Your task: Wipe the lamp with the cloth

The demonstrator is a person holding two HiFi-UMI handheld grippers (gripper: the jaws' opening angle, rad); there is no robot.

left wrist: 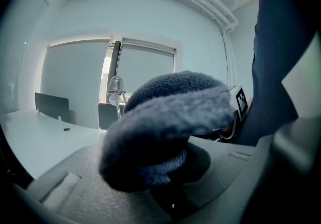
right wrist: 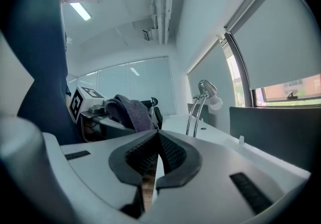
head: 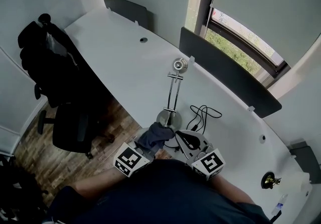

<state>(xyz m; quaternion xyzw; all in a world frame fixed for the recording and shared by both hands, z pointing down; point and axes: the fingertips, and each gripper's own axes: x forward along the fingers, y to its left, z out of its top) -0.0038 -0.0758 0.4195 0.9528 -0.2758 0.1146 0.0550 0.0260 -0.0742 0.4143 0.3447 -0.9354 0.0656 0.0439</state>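
Note:
A silver desk lamp [head: 173, 95] stands on the white desk [head: 120, 67], its round base [head: 168, 118] near the front edge and its head [head: 180, 65] raised. My left gripper [head: 153, 137] is shut on a dark blue-grey cloth [head: 154, 136], held just in front of the lamp base. That cloth [left wrist: 165, 127] fills the left gripper view, with the lamp [left wrist: 116, 92] behind it. My right gripper [head: 186, 140] sits beside it, shut and empty; its pads [right wrist: 168, 155] meet. In the right gripper view the cloth [right wrist: 129, 111] is left and the lamp [right wrist: 203, 102] ahead.
A black cable [head: 203, 115] lies coiled right of the lamp base. Dark divider panels [head: 225, 75] line the desk's far edge under a window [head: 241, 42]. A black office chair [head: 62, 92] with a jacket stands left. A small dark object [head: 270, 180] and a bottle [head: 280, 203] sit far right.

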